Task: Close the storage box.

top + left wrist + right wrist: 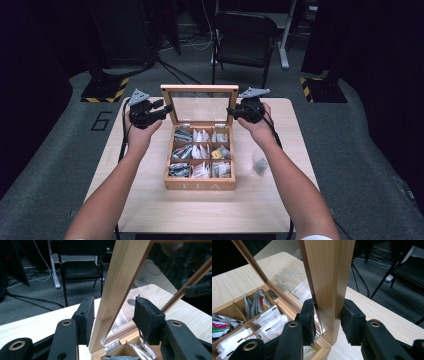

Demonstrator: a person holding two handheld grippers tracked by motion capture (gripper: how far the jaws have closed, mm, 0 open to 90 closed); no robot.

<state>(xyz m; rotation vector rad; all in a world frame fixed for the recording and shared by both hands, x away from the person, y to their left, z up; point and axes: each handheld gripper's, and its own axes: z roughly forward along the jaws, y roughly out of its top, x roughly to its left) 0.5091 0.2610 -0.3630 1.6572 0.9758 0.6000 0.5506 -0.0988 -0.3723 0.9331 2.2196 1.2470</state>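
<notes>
I see the wooden tea box (200, 184) at frame centre on the table (150, 210), its glass lid (200, 90) standing upright. My right gripper (327, 318) pinches the lid's side rail between both pads. My left gripper (113, 315) straddles the opposite rail, jaws spread, one pad clear.

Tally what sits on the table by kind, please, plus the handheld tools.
Wooden tea box, lid up: 1
Compartments of tea packets: 9
Clear plastic cup: 1
Tools: 2, left tool and right tool
Total: 13
</notes>
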